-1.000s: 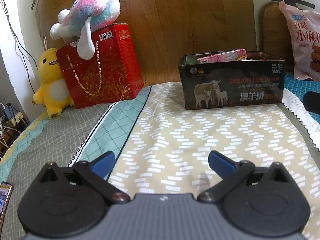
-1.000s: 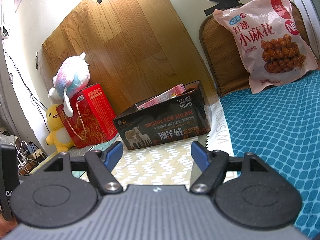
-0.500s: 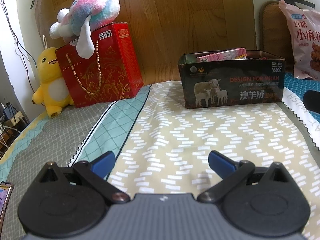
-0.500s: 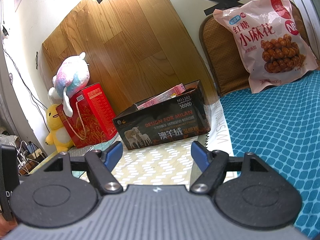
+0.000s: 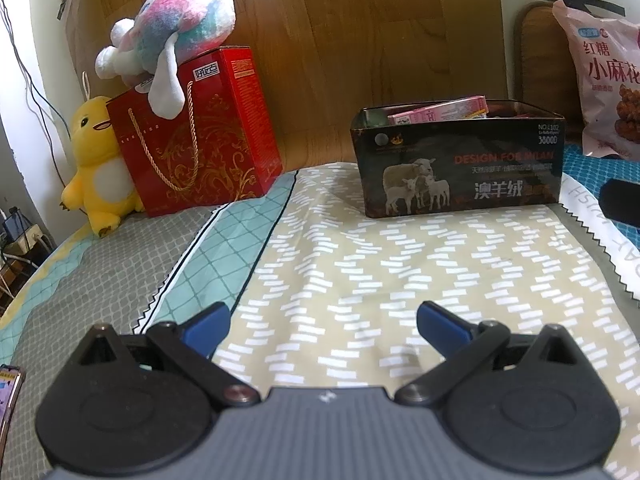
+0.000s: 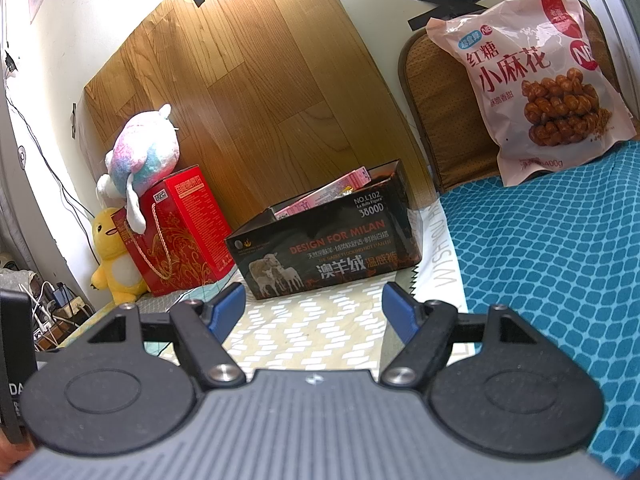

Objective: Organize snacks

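Ahead of both grippers, a dark box point(image 5: 460, 164) printed with sheep stands on the bed's beige patterned cover point(image 5: 360, 280), close to the wooden board point(image 5: 360, 40) at the head edge. Pink snack packets point(image 5: 440, 112) poke above its rim, lying tilted inside. The left gripper point(image 5: 322, 330) hovers low over the beige cover, its blue-tipped fingers point(image 5: 206, 326) spread wide apart with nothing between them. The right gripper point(image 6: 314, 306) sits likewise over the cover, fingers point(image 6: 228, 304) parted and empty, the box just beyond them. A large pink snack bag point(image 6: 532, 76) of fried dough twists leans upright against a brown chair back point(image 6: 432, 120) at the far right corner, resting on the teal blanket point(image 6: 540, 260), well apart from the box. Toward the far left corner a red gift bag point(image 5: 196, 136) stands with a pastel plush point(image 5: 176, 36) lying on top and a yellow plush point(image 5: 96, 160) touching its left side.
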